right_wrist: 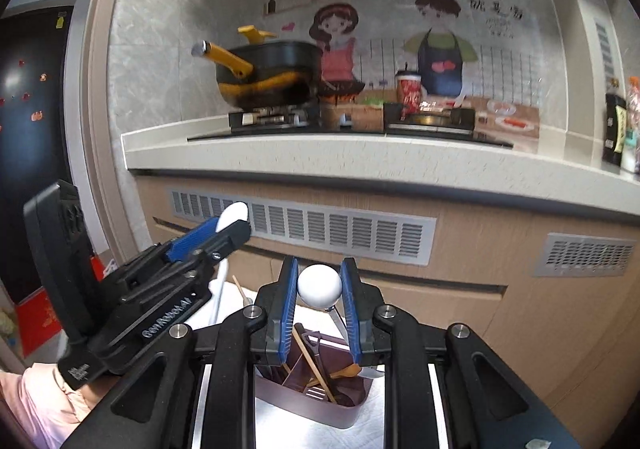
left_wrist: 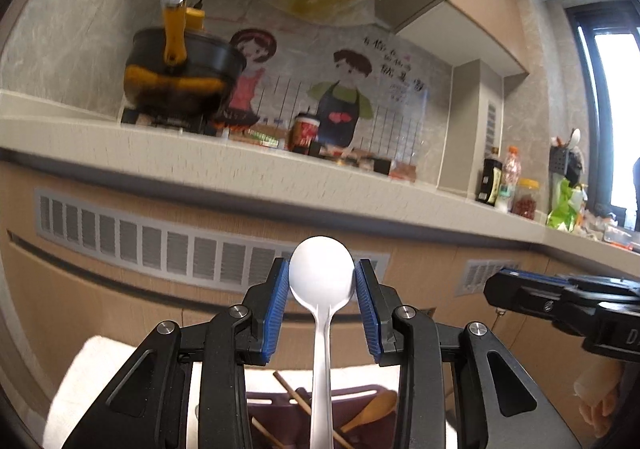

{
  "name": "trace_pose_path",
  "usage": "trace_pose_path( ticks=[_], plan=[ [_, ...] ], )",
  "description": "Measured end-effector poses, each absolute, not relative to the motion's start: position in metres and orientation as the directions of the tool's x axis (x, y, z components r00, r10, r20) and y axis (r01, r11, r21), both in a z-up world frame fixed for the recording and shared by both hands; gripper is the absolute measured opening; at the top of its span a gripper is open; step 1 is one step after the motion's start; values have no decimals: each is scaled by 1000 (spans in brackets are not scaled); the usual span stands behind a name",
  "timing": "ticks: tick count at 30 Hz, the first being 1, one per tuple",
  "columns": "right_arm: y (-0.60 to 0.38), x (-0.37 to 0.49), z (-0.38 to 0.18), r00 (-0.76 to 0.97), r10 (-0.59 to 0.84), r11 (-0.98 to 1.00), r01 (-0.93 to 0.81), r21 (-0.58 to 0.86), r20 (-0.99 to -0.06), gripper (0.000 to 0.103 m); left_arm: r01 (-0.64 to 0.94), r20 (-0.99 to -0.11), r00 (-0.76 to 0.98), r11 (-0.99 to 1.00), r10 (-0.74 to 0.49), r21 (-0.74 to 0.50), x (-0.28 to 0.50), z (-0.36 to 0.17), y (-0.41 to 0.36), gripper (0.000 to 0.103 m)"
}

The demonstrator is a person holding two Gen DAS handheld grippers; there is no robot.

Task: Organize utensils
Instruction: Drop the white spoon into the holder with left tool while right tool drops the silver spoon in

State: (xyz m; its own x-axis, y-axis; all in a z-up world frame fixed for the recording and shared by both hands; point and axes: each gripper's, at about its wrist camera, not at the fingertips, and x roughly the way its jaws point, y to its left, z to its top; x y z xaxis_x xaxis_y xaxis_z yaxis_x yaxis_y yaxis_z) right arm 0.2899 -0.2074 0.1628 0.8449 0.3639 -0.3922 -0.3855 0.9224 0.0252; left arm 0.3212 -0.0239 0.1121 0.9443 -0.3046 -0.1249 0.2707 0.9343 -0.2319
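Left wrist view: my left gripper (left_wrist: 322,291) clamps a white spoon (left_wrist: 322,289), and my right gripper (right_wrist: 319,291) pinches a white ladle (right_wrist: 320,286), both raised clear above the utensil holder (right_wrist: 312,409) for sorting.

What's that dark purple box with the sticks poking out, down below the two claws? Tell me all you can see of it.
The utensil holder is a dull purple-brown box, plastic by its look, with rounded corners and an open top. An inner wall splits it into compartments, and a slotted part shows inside. It stands upright on a white cloth before the cabinet. Leaning in it are wooden chopsticks, a wooden spoon and a dark utensil. No gripper touches it.
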Motion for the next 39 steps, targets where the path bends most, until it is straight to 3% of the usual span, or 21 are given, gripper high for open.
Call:
trace_pose_path(
  ticks=[15, 18, 25, 27, 31, 35, 39],
  plan=[
    [-199, 341, 109, 770, 386, 916, -385, 112, -507, 20, 237, -247, 914, 917, -323, -322, 373, 44, -14, 36],
    [-202, 349, 98, 752, 391, 916, -372, 147, -530, 22, 237, -273, 898, 902, -346, -362, 378, 37, -8, 45],
    [-211, 343, 80, 736, 375, 926, -330, 185, -564, 27, 198, -328, 882, 897, -339, -394, 353, 40, 15, 45],
    [-213, 332, 77, 739, 358, 933, -313, 179, -570, 31, 178, -356, 874, 900, -330, -397, 337, 43, 22, 46],
    [-215, 293, 72, 753, 341, 940, -286, 188, -563, 52, 154, -411, 860, 921, -304, -358, 289, 49, 28, 53],
    [-209, 242, 66, 786, 310, 950, -275, 146, -536, 73, 136, -454, 863, 968, -221, -212, 231, 40, 20, 60],
    [-205, 192, 61, 814, 278, 960, -259, 111, -510, 90, 122, -502, 839, 972, -209, -201, 183, 29, 25, 65]
  ],
)
